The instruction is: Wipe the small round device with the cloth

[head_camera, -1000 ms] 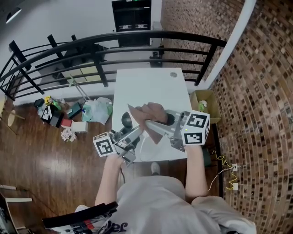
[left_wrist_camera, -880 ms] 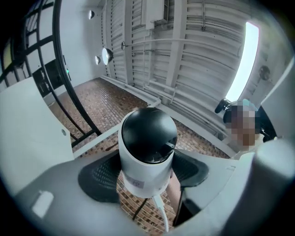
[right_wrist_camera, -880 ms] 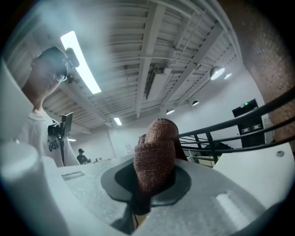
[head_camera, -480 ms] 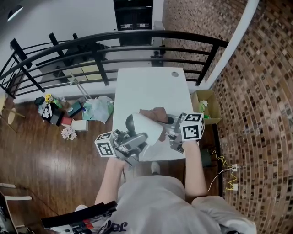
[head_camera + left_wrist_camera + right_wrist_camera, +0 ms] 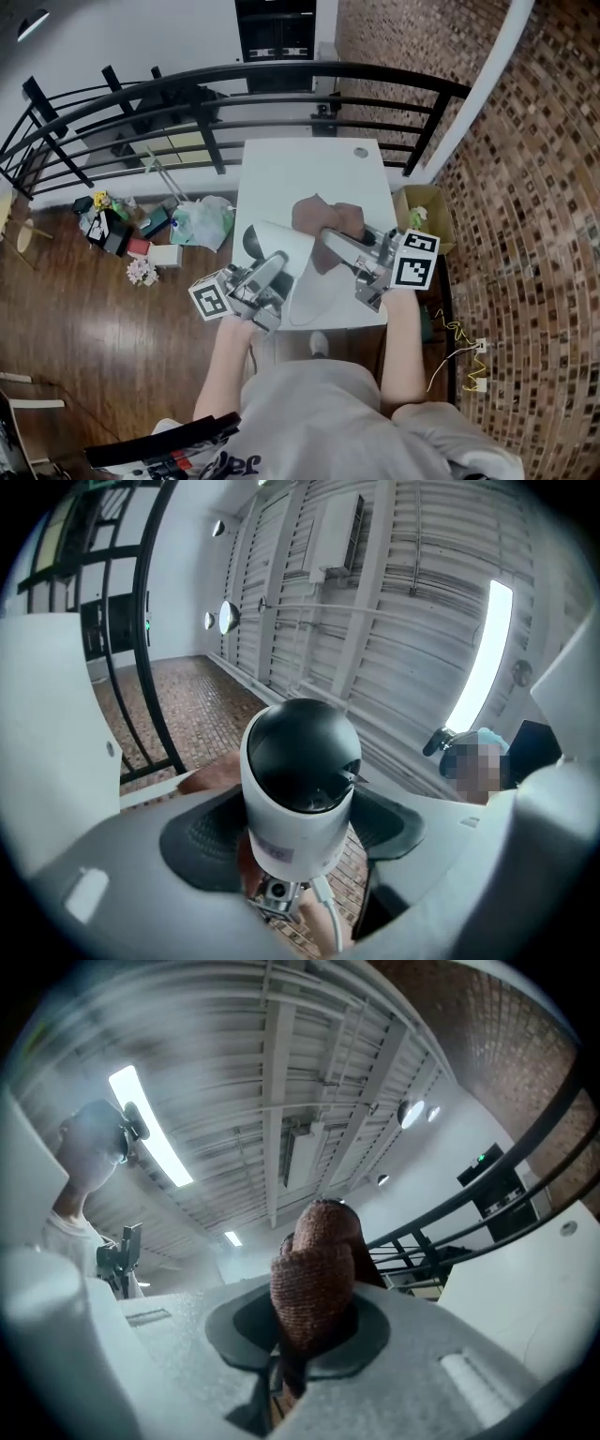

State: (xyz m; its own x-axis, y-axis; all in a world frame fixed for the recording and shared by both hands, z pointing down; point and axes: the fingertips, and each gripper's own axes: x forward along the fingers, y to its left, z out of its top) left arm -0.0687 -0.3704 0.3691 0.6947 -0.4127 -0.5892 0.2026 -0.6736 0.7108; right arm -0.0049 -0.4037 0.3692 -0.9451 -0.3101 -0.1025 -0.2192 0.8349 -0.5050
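**Cloth sits just right of device: R claw has the short trip**

L claw [image 5: 269, 272] is clamped on the white body of the small round device [image 5: 300, 785], jaws fairly wide round it. It holds the device up off the tabletop [image 5: 309, 169], over the near edge. The device's long axis runs along the claw, w/ the black dome at the outer end, tipped up & toward far-left in the head view. A white cable [image 5: 325, 907] trails from its base back btwn the jaws.

R claw [image 5: 330, 242] is pinched narrow on a bunched brown cloth [image 5: 314, 1279]. The wad sticks out past the tips, also in the air. In the head view the cloth lies just right of the device & a bit farther off. Whether they touch can't be told.

Judgement: the next move prob. needs the R claw to swing left so the wad meets the dome or side. L claw acts as holder, maybe rolling the device to offer a fresh face.
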